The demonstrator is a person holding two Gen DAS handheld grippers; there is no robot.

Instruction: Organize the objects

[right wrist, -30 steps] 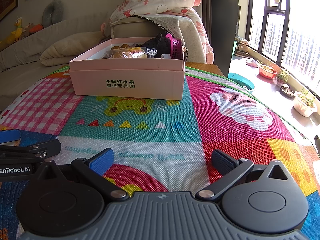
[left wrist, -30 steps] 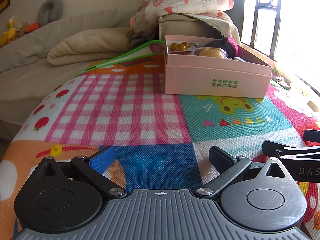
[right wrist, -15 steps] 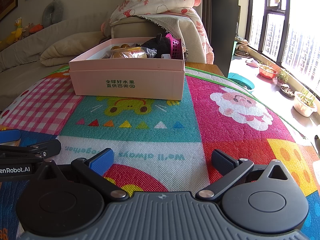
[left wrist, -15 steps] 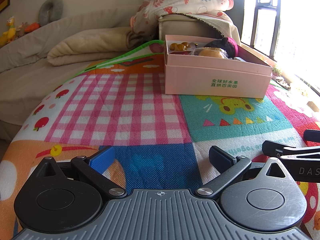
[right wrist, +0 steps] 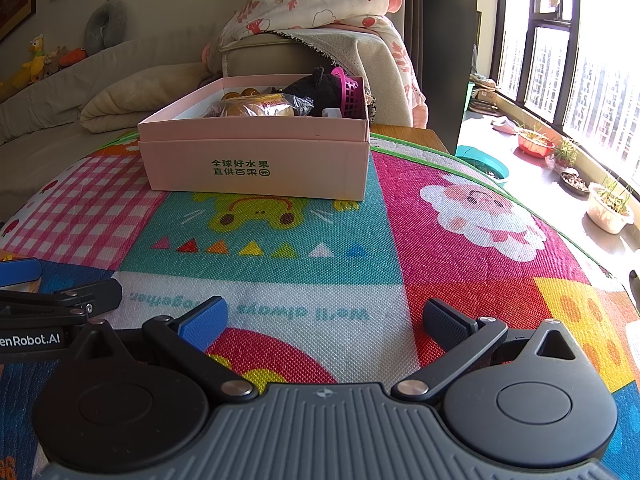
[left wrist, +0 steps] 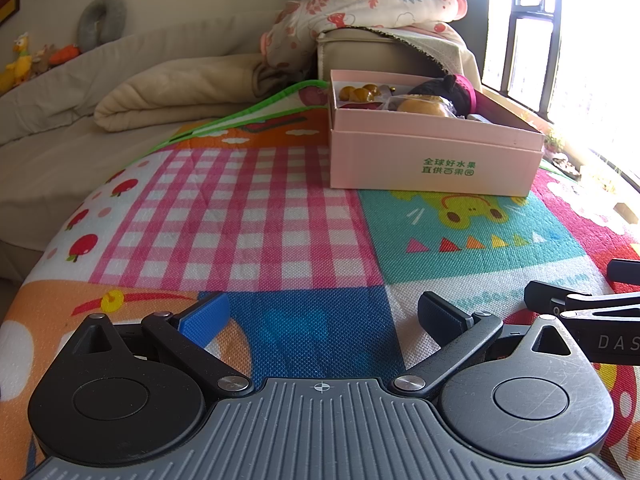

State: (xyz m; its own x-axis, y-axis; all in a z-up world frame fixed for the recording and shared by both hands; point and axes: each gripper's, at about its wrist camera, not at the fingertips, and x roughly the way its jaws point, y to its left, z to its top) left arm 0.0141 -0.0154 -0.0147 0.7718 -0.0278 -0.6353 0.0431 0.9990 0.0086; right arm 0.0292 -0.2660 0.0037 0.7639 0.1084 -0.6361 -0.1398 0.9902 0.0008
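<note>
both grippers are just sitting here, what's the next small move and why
Probably ease the right hand-held gripper forward toward the pink box. Both it and the left hand-held gripper are open and empty, low over the mat, and every loose item seen lies in that box.

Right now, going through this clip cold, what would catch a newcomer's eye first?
The pink box with green lettering, standing toward the far side of the bright patchwork play mat, open and packed with small things, among them a black plush toy and a magenta basket. Near the camera, the left tool and right tool sit low over the mat, both open and empty.
</note>
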